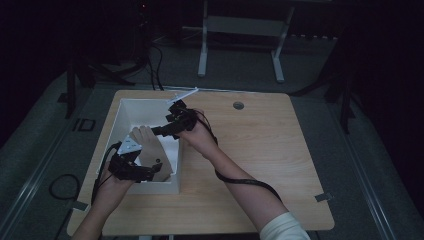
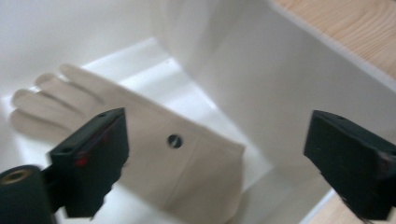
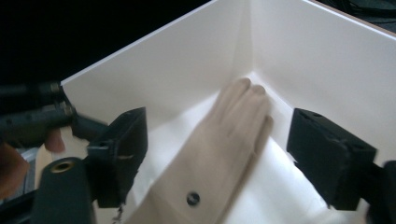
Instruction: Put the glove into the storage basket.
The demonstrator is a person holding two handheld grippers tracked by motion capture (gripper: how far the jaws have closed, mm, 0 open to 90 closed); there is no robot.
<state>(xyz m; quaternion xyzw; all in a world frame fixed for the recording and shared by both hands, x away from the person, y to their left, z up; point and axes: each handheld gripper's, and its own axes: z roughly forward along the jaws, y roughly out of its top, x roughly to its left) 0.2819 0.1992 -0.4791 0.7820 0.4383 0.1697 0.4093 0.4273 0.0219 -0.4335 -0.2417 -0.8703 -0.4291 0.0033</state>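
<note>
A beige glove (image 1: 149,150) lies flat on the floor of a white box (image 1: 125,107) at the table's left side. Its fingers point toward the box's far corner, and a small dark snap (image 2: 174,141) sits near its cuff. My left gripper (image 1: 150,173) hangs over the box's near end, open, its jaws wide on either side of the cuff (image 2: 187,177) without touching it. My right gripper (image 1: 161,131) reaches in from the right above the glove's fingers and is open as well. In the right gripper view the glove (image 3: 224,140) lies below and between the spread jaws.
The box stands on a light wooden table (image 1: 260,150) with a round cable hole (image 1: 238,105). A thin white strip (image 1: 182,95) juts from the box's far right corner. Black cables trail from both grippers. A white desk frame (image 1: 202,50) stands on the floor beyond.
</note>
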